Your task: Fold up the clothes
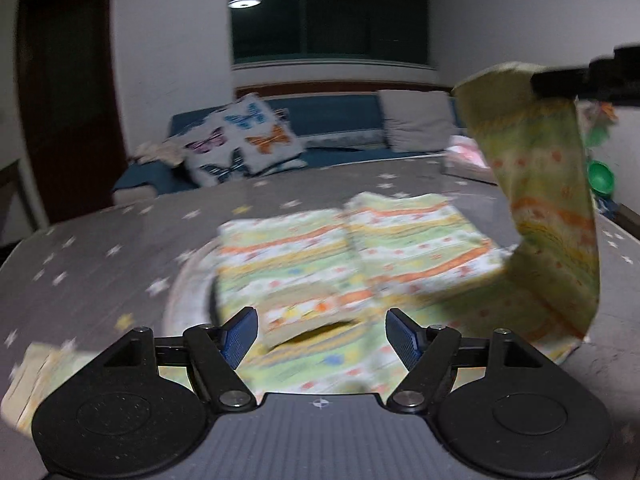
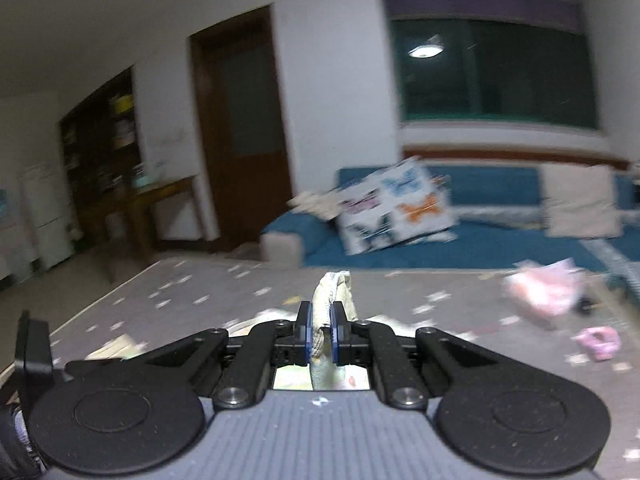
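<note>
Here, garment: a striped yellow-green cloth with orange bands lies partly folded on the grey star-patterned bed cover, straight ahead of the left gripper and reaching under its fingers.
Lifted part: one end of the cloth rises in a tall strip up and to the right of the left gripper, to where the right gripper pinches it.
Left gripper: fingers spread wide, blue pads apart, nothing between them; it hangs just above the near edge of the cloth.
Right gripper: fingers closed tight on a bunched edge of the cloth, which sticks up ahead of the pads and hangs down below them.
Beyond the tools: a blue sofa with a butterfly cushion and a plain pale cushion.
Right of the right gripper: a pink garment on the bed cover, well apart, and a smaller pink item near it.
Sharpness: both views are motion-blurred, so finer details of the cloth's folds cannot be told.
</note>
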Available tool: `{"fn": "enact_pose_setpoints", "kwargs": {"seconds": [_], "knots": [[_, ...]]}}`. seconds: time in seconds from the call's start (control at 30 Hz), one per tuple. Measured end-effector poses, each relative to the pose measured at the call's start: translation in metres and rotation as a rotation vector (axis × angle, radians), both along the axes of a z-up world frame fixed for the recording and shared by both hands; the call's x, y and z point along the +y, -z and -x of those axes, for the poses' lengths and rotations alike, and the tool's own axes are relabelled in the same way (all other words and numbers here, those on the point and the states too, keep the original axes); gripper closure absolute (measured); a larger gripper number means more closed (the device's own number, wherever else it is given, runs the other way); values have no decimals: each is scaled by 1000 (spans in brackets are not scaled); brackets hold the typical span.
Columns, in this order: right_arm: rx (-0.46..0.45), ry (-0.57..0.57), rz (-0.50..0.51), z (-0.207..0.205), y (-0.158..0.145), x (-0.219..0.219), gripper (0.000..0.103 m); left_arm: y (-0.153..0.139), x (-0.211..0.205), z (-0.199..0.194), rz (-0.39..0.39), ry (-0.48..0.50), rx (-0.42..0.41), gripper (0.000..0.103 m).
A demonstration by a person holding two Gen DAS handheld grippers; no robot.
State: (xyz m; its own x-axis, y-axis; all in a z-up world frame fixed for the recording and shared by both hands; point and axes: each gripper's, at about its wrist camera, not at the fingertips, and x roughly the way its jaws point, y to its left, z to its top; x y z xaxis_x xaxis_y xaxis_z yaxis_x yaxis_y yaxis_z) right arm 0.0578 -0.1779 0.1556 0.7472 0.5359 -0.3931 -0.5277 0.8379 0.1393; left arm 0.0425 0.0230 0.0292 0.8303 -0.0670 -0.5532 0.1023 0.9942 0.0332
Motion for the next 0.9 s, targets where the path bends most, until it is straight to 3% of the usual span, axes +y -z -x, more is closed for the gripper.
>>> {"fn": "enact_pose_setpoints", "kwargs": {"seconds": [0.13,0.27,0.53,0.77,0.9], "knots": [[83,-102,26,-10,33,54,94,6,22,9,2,-59,21,29],[157,-174,50,-16,60,82,80,7,37,12,7,-103,26,29],[216,-75,188,-12,84,32,79,2,34,13,25,-81,14,32],[319,32,253,-7,130,-11,79,9,-2,-7,44,47,44,61],[307,40,246,-7,124,-24,79,13,-14,-20,29,82,66,71]]}}
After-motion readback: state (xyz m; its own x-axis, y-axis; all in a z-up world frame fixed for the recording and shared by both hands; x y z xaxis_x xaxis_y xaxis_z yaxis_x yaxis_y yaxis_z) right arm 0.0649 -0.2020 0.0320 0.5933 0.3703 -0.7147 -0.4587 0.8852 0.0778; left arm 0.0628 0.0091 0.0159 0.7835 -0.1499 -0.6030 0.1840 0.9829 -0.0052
